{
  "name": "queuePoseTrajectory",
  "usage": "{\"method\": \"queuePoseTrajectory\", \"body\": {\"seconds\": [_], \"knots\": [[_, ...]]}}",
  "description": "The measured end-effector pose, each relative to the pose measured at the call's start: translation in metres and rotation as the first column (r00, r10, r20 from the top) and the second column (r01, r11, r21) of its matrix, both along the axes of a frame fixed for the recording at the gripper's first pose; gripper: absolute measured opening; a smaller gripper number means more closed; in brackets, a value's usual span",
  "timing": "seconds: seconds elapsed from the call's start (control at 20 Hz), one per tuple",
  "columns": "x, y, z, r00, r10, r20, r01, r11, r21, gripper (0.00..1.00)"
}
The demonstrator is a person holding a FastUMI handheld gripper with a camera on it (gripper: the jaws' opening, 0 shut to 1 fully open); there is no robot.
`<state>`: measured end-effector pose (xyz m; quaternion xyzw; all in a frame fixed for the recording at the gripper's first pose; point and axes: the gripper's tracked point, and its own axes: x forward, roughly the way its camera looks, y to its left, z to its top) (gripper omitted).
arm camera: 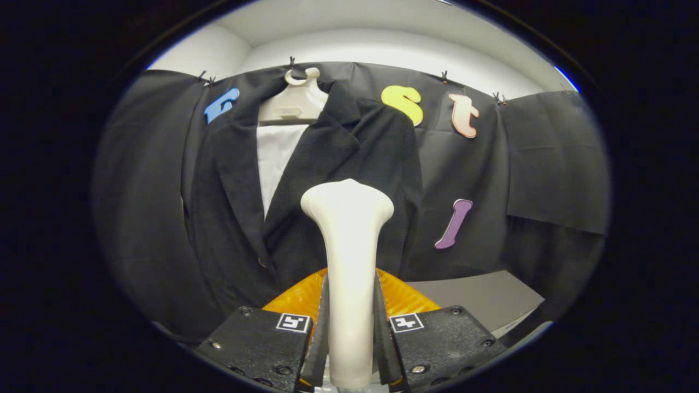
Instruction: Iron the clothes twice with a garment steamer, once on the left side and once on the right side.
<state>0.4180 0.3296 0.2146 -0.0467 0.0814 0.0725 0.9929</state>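
A black suit jacket (pixel 306 180) hangs on a cream hanger (pixel 295 101) against the booth's back wall, with a white shirt front (pixel 276 158) showing between its lapels. My gripper (pixel 349 327) is shut on the cream handle of the garment steamer (pixel 349 256), which stands upright between the fingers. The steamer's wide head sits in front of the jacket's right half, about chest height. Whether the head touches the cloth I cannot tell.
A grey table surface (pixel 480 297) lies below and to the right of the jacket. Black cloth covers the wall on both sides of the garment. A white ceiling and upper wall (pixel 382 43) show above the cloth.
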Motion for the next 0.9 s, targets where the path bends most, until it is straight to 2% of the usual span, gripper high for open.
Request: {"method": "queuePoseTrajectory", "body": {"seconds": [0.3,0.9], "knots": [[-0.018,0.002,-0.046,0.999,0.002,-0.051,-0.003,1.000,-0.013,0.40],[-0.022,-0.008,-0.106,0.990,-0.008,-0.138,0.005,1.000,-0.024,0.40]]}}
